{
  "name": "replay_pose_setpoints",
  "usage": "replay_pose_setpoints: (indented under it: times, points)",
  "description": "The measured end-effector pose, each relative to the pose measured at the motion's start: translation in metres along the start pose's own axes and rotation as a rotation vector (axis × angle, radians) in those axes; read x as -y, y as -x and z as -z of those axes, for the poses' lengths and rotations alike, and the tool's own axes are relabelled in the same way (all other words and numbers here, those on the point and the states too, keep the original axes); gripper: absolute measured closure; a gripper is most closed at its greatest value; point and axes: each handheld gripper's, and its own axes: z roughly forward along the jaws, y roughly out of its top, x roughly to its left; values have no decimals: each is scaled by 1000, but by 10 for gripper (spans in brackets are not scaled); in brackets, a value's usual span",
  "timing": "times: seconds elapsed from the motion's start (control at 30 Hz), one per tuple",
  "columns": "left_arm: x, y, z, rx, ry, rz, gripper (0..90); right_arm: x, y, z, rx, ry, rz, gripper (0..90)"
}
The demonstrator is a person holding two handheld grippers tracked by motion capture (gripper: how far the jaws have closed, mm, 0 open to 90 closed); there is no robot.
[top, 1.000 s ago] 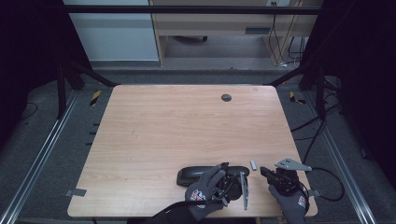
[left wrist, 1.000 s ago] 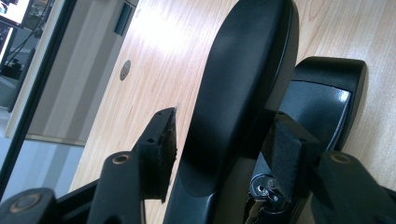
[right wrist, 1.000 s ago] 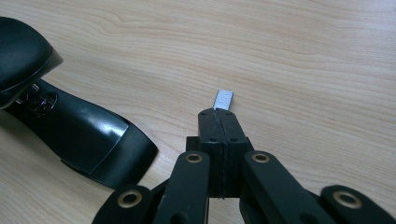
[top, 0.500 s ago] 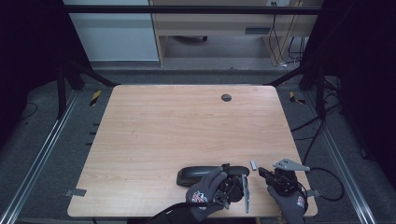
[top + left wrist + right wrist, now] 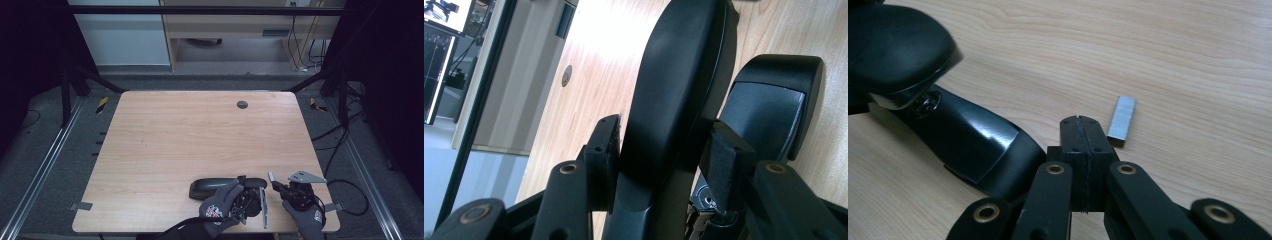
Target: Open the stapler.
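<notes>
A black stapler [image 5: 215,186] lies open near the table's front edge, its base [image 5: 973,145] flat on the wood. Its top arm [image 5: 679,75] is swung up, and a silver staple rail [image 5: 263,209] points toward the front edge. My left gripper [image 5: 664,145] has just been closing on that top arm. Both pads [image 5: 606,150] now press its sides. A short strip of staples [image 5: 1122,120] lies on the table just right of the stapler. My right gripper [image 5: 1082,125] is shut with nothing in it, its tip beside the strip and close to the base.
The wooden table [image 5: 200,135] has a dark round grommet [image 5: 242,104] at the back. Cables trail off the table's right side [image 5: 345,190]. Both gloved hands [image 5: 220,210] work close to the front edge.
The right hand has edged slightly left toward the stapler. The left hand has stayed over the stapler.
</notes>
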Motion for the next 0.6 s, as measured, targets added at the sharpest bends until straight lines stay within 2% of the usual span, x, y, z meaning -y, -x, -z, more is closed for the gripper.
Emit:
replay_pose_setpoints:
  times: [0.4,0.47,0.53,0.6]
  points:
    - [1,-4,3,-6,16,26,539,0,-8,-5,-60,12,2,900]
    - [1,-5,4,-5,13,22,540,0,-11,-6,-71,0,-5,900]
    - [2,-6,4,-4,18,35,540,1,-14,-9,-87,-11,-6,900]
    - [2,-6,5,-2,18,38,540,1,-15,-10,-85,-19,-10,900]
